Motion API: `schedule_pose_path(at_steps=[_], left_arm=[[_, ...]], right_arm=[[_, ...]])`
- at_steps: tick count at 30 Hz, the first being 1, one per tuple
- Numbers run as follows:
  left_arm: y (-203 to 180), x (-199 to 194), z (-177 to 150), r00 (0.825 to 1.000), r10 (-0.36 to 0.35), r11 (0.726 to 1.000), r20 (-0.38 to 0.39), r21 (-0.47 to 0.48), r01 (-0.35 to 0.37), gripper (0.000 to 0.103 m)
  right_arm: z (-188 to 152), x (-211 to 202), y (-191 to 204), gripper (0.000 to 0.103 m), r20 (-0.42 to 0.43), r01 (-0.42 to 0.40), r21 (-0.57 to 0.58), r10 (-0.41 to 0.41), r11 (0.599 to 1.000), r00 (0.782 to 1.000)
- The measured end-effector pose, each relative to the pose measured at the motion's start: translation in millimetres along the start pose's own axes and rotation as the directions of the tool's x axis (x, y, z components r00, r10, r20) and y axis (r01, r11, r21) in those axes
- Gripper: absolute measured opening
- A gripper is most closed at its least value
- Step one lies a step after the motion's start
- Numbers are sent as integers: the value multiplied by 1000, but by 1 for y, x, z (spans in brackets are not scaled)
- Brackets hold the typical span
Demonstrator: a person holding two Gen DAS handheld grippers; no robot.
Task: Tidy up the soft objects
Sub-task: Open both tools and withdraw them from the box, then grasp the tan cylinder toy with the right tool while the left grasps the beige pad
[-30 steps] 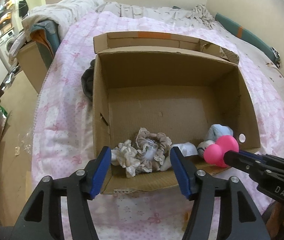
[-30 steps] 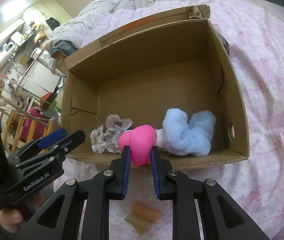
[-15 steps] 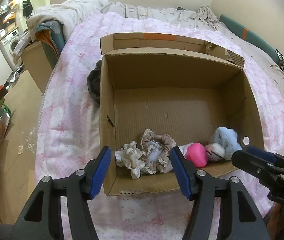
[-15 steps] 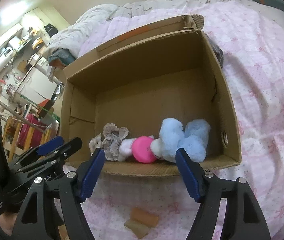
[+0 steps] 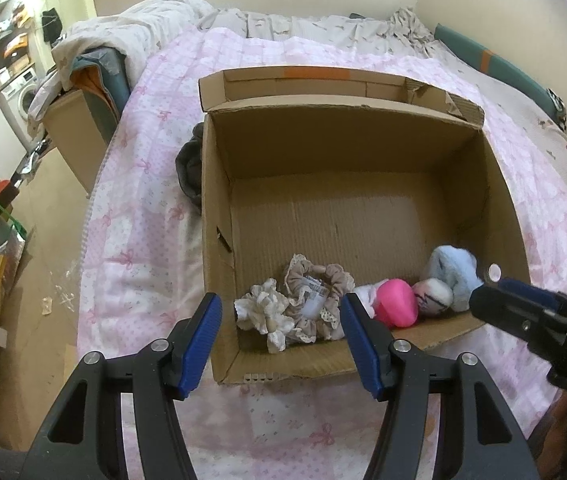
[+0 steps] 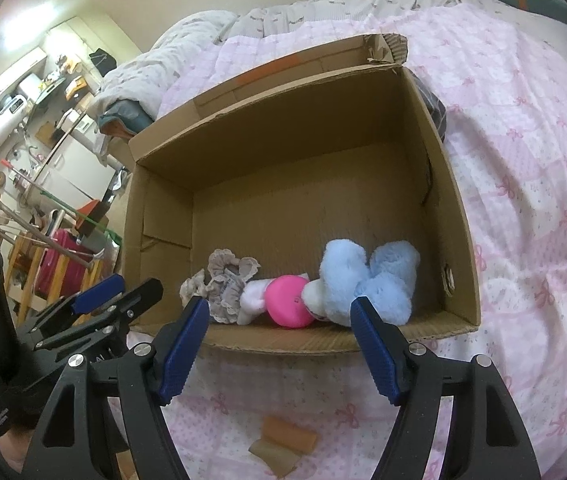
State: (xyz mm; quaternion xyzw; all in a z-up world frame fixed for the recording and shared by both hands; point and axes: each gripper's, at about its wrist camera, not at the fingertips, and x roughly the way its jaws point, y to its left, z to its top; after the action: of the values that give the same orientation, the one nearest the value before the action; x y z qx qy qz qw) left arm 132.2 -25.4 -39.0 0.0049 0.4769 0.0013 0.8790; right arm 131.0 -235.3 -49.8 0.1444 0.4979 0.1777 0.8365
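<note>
Holding both tools just short of the cardboard box (image 5: 219, 184) on the pink bedspread (image 6: 523, 128). My left gripper (image 5: 281, 334) is spread wide, nothing in it; right gripper (image 6: 279, 344) likewise wide and empty. Along the box's near wall, left to right: cream scrunchie (image 5: 261, 312), beige scrunchie (image 5: 315, 300), pink plush (image 6: 288, 305), blue fluffy toy (image 6: 367, 280). Something white sits behind the pink one, maybe part of it. Small cardboard tube (image 6: 289, 435) lies on the bedspread outside the box.
</note>
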Motion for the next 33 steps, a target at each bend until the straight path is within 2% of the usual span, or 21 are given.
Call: schedule_pose_path(at_steps=[10,15,22,26,31,33], left_arm=[[9,-21,-14,1000,22,1000,21,-9,-21,58],[18,-32,-26,999,35,999,15,-35,-35,58],[23,-40,-47,999,43,997,-15,-69,-44,58],[26,-39,-62,998,29,994,-59,-106,-35,58],[26,-38,-73,996,18,992,-90,-126,-30,58],[25,-38,-76,995,18,991,-97,-127,-30,58]], right_arm=[[-9,-8,-3,77,-22,4,-13,-4,1000,1000],[-20,-12,-3,77,-38,77,-40,-78,996,996],[-42,-12,-12,77,-99,102,-3,-102,995,990],[-54,-12,-14,77,-120,83,2,-82,997,989],[-65,1,-14,77,-180,-13,25,17,1000,984],[-69,9,-10,77,-209,-2,0,2,1000,978]])
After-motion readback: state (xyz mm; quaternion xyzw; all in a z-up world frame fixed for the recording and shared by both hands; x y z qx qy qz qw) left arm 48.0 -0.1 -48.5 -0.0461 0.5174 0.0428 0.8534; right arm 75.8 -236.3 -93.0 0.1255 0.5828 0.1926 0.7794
